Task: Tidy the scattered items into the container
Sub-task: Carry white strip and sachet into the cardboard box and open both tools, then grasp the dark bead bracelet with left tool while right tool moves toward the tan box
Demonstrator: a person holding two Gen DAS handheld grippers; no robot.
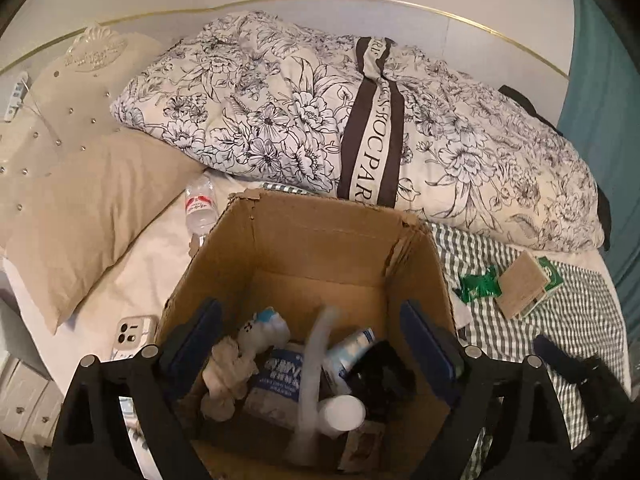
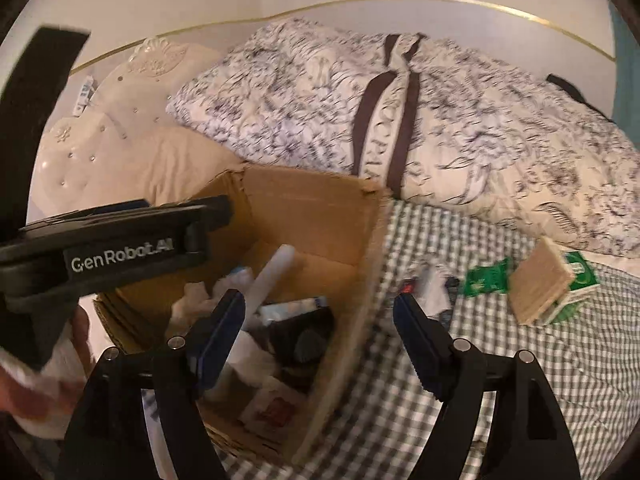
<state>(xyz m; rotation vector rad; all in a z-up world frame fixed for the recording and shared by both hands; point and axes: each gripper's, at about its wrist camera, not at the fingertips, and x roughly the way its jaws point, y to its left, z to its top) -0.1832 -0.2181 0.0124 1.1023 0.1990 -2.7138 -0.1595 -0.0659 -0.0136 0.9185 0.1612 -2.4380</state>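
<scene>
An open cardboard box [image 1: 316,236] stands on the bed and holds several items: a white plush toy [image 1: 236,364], a white tube [image 1: 316,364], packets and a black object. My left gripper [image 1: 316,344] is open and empty above the box. My right gripper [image 2: 320,336] is open and empty, over the box's right wall [image 2: 352,280]. The left gripper's body [image 2: 120,252] shows over the box in the right wrist view. A tan and green box [image 1: 528,288] [image 2: 548,288] and a green packet [image 1: 478,284] [image 2: 486,276] lie on the checked cloth right of the box.
A floral duvet [image 1: 320,120] lies behind the box. A beige pillow [image 1: 92,208], a water bottle [image 1: 200,204] and a phone [image 1: 134,334] lie left of the box. Small blurred items [image 2: 428,284] lie by the box's right wall. The checked cloth [image 2: 500,360] covers the bed on the right.
</scene>
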